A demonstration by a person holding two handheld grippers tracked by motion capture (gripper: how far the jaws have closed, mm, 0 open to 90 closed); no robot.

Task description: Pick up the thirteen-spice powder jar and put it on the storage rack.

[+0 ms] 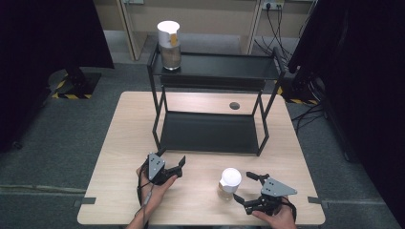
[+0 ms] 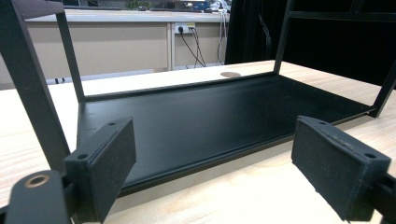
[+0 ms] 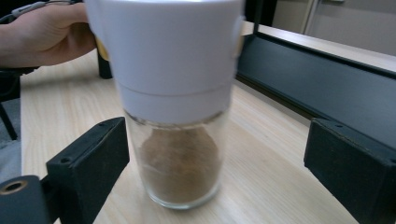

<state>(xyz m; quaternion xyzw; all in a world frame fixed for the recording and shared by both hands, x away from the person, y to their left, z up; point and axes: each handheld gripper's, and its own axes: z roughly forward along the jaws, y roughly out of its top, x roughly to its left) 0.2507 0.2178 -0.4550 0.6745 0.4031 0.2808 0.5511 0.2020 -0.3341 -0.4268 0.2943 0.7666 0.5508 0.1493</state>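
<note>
A clear glass jar with a white plastic cap (image 3: 173, 102), partly filled with brown powder, is seen upright on the pale wooden table (image 1: 200, 200), its long axis vertical and cap uppermost. It is framed between the spread jaws of the right hand-held gripper (image 3: 217, 172), whose flat black pads are held apart from the smooth glass; the jar is ungrasped. The left hand-held gripper (image 2: 215, 168) is also released, with nothing between its jaws, and is faced by the matte black metal shelf rack (image 2: 210, 121). A second capped jar (image 1: 169, 45) is stood on the rack's top tier.
</note>
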